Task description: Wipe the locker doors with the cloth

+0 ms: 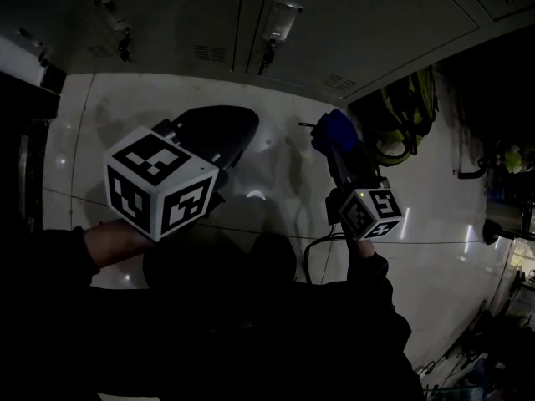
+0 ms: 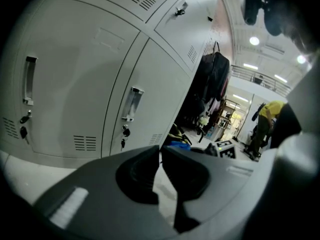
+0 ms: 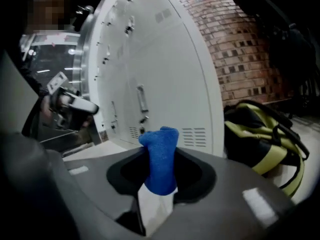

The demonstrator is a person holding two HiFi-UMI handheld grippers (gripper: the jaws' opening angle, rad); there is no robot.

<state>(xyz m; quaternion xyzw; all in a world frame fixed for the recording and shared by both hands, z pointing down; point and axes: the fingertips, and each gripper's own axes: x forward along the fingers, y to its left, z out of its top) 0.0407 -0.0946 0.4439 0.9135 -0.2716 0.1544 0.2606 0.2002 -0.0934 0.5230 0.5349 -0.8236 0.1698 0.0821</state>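
Clamping a bunched blue cloth point(image 3: 161, 144) between its dark moulded jaws, the right gripper point(image 3: 160, 170) points toward the lockers point(image 3: 165, 59) but hangs clear of them, out over the floor point(image 1: 276, 182) in front. The cloth is nubby, like microfibre, and rolled into a stubby upright column whose rounded top pokes above the jaw tips. It touches no locker.

The lockers are smooth, pale grey sheet metal. Their flat doors point(image 2: 75, 84) are broken only by slotted vent louvres point(image 3: 192, 134) low down and narrow, upright recessed handles point(image 3: 142, 99). In the left gripper view, small keys point(image 2: 124, 134) dangle from the locks below the handles.

The left gripper point(image 2: 160, 153) is clenched on nothing: its two curved black jaws meet at the tips, with only a sliver of floor showing through lower down. It too faces the lockers from a little way off, apart from the doors.

The floor in front of the lockers is glossy and pale and mirrors the lights. Just right of the locker row's end rises a rough red-brown brick wall point(image 3: 240, 49). At its foot slumps a soft black backpack point(image 3: 260, 134) with yellow-green trim and loose straps.
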